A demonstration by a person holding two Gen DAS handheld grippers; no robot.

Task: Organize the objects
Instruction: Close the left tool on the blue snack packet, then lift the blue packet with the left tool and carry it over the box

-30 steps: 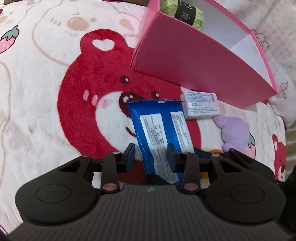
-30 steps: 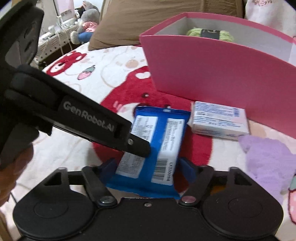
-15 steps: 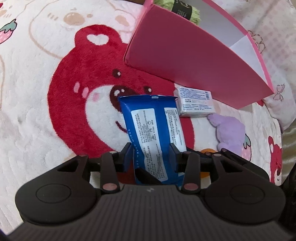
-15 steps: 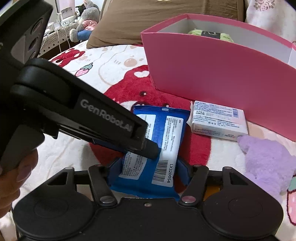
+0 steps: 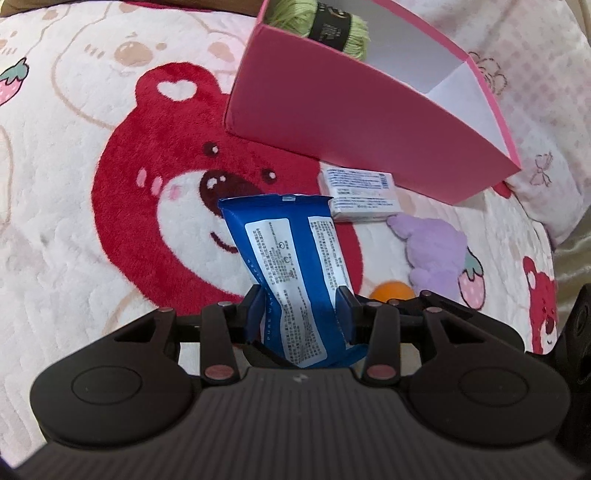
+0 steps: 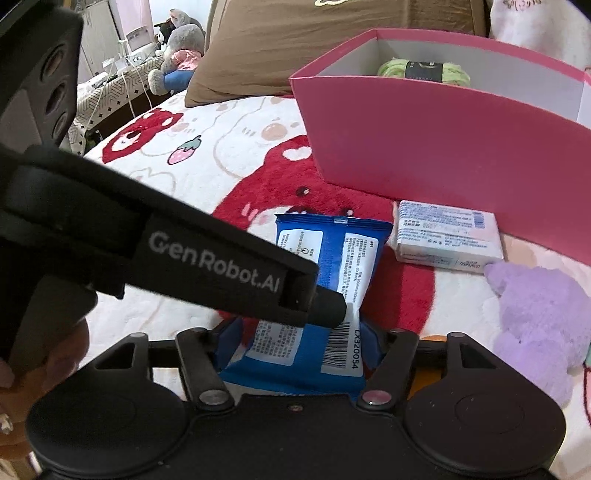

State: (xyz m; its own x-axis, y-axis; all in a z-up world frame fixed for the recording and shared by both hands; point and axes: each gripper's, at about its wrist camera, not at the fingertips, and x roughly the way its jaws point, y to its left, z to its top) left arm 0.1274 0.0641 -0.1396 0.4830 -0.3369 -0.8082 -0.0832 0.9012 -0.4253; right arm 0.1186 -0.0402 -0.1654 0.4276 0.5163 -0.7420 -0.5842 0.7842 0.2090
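Right at the bottom of both wrist views, the blue packet is caught from two sides at once. The left gripper has its fingers drawn in fairly narrow and pinched across the packet's lower end, so the packet stands tilted up off the blanket with its printed label facing the camera. The right gripper has the same packet between its fingers, set at about half their spread. Its pads rest on the packet's sides, but the jaws are opening, which looks to me like one hand giving the packet over to the other. In the right wrist view the left gripper's long black finger crosses from the left edge and lands on the packet near its barcode, which explains why the packet doesn't flop. Just to the right, low in the frame, an orange ball peeks out beside a purple plush, both loose on the blanket, presumably waiting to be sorted. Beyond the packet, centre right, a small white carton lies flat against the foot of the pink box. That box fills the upper right, open-topped, with a skein of green yarn already in its far corner, so I take it as where things are meant to go. A brown pillow lies along the top.
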